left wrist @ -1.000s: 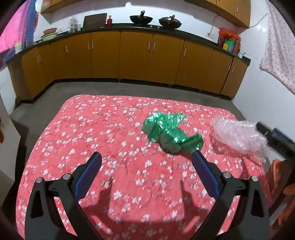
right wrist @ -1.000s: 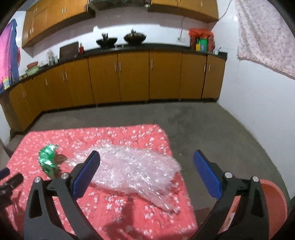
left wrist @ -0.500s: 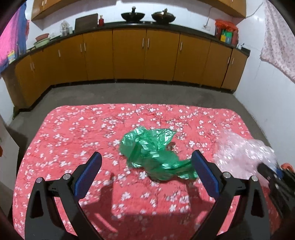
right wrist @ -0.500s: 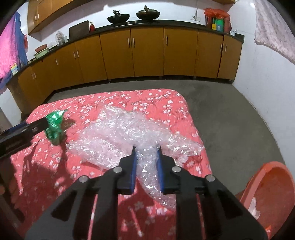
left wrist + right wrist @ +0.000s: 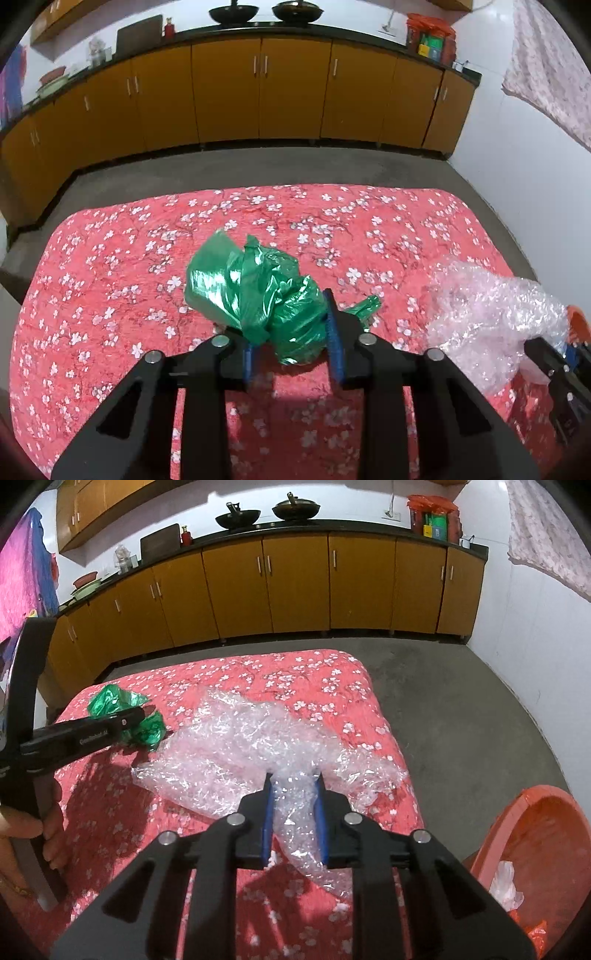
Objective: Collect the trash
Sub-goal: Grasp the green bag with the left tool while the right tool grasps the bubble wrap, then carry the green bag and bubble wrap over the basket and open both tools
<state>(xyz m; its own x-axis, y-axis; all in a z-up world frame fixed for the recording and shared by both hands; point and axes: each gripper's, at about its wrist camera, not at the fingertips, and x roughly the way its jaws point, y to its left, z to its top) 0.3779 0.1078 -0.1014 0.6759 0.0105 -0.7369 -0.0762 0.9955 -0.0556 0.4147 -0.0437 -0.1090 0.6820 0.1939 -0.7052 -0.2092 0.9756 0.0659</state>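
Now the green bag (image 5: 255,291) is being closed on between the left hand-held gripper (image 5: 293,347) jaws, which were spread before; bubble wrap (image 5: 258,746) is pinched by the right hand-held gripper (image 5: 293,812), ready for lifting.

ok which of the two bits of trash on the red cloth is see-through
The bubble wrap, the clear crinkled sheet gripped by the right tongs near the orange tub. The other piece, the green plastic bag, is opaque and shiny.
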